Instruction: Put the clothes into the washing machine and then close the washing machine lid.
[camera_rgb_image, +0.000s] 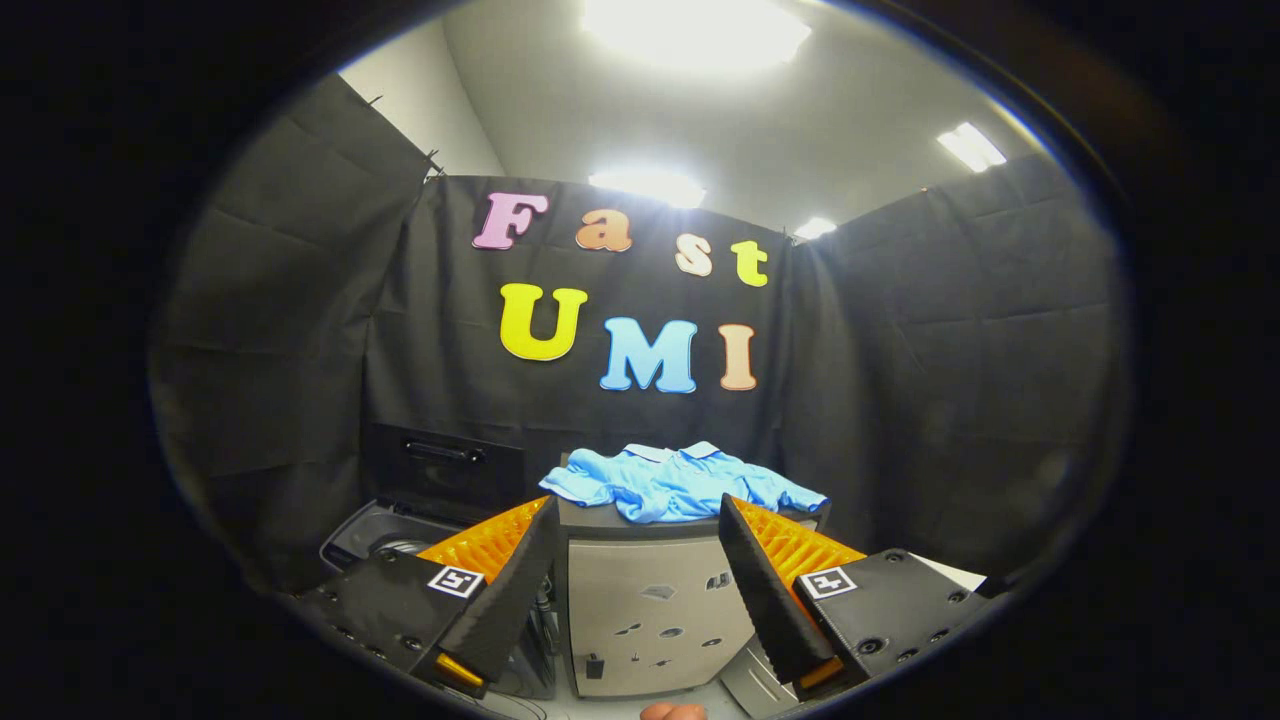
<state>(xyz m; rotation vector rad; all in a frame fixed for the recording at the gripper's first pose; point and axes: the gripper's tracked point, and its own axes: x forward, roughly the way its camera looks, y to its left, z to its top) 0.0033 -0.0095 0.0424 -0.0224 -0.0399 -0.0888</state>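
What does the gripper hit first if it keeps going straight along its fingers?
Likely the front of the grey cabinet that shows between the open gripper's fingers, below the blue shirt on its top. Depth is unclear. The washing machine sits off to the side of that line.

Gripper (636, 535) fingers spread wide apart, nothing between them but open air. Beyond the gap stands a cabinet (650, 610); a shirt (680, 482) lies spread on its top. Left of the cabinet sits the washing machine (395, 535) (lid (445, 468) raised upright at its back). Booth wall behind everything.
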